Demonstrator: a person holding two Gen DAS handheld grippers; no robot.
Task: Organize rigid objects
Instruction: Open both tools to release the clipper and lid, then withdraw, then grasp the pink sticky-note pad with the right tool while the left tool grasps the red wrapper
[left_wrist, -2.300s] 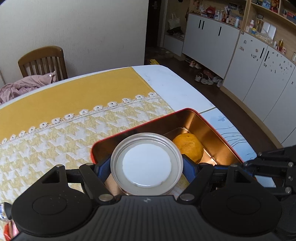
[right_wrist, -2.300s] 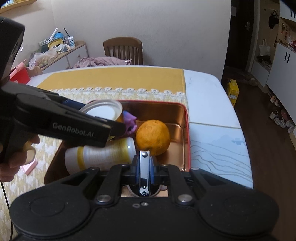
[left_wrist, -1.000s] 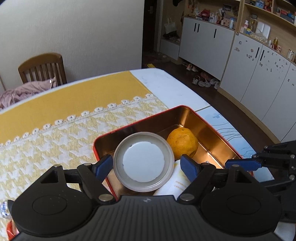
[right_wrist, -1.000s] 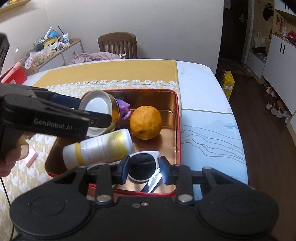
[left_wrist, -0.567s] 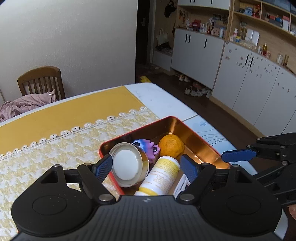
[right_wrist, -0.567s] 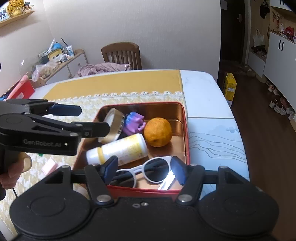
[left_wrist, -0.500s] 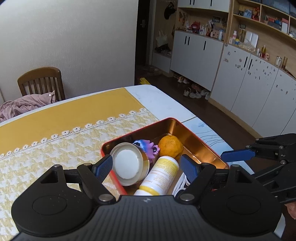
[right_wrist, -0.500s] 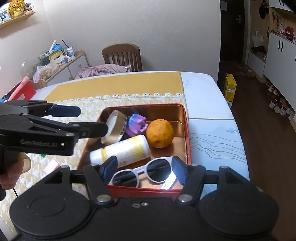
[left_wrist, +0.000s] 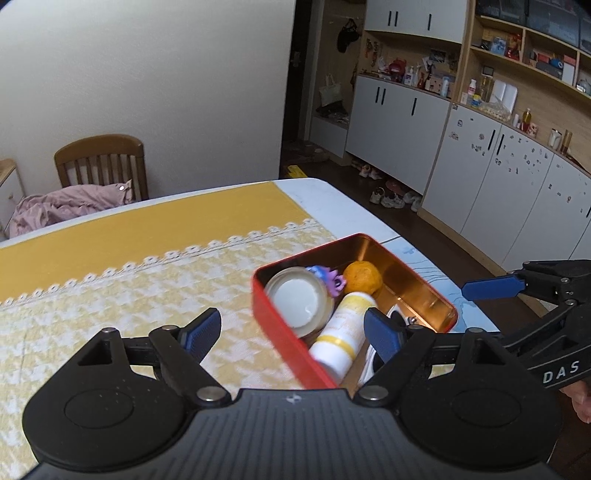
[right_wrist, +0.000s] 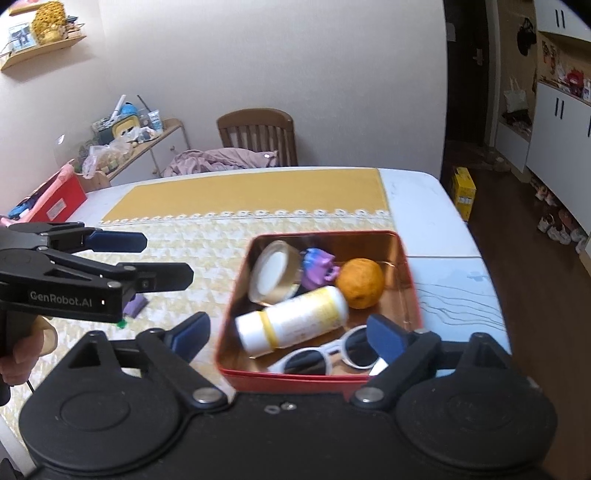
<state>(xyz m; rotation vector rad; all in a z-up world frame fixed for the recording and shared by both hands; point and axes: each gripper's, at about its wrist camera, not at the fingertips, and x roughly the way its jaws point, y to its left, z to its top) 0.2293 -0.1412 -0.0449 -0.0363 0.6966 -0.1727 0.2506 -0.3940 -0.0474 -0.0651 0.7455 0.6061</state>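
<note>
A red tin box (right_wrist: 413, 291) with a gold inside sits on the table and also shows in the left wrist view (left_wrist: 280, 325). In it lie a white-lidded jar (right_wrist: 273, 271), a purple toy (right_wrist: 317, 266), an orange (right_wrist: 360, 282), a white and yellow bottle (right_wrist: 295, 319), white sunglasses (right_wrist: 332, 356) and a metal nail clipper (right_wrist: 378, 367). My left gripper (left_wrist: 293, 330) is open and empty, above the box's near left side. My right gripper (right_wrist: 288, 334) is open and empty, above the box's near edge.
The box rests where a yellow patterned tablecloth (left_wrist: 122, 288) meets the bare white tabletop (right_wrist: 458, 295). A small purple item (right_wrist: 135, 306) lies on the cloth left of the box. A wooden chair (right_wrist: 256, 136) with pink cloth stands at the far end. White cabinets (left_wrist: 443, 147) line the right.
The left gripper let go of the jar and the right let go of the nail clipper, both now lying in the box. Both grippers opened wide and pulled back and up.
</note>
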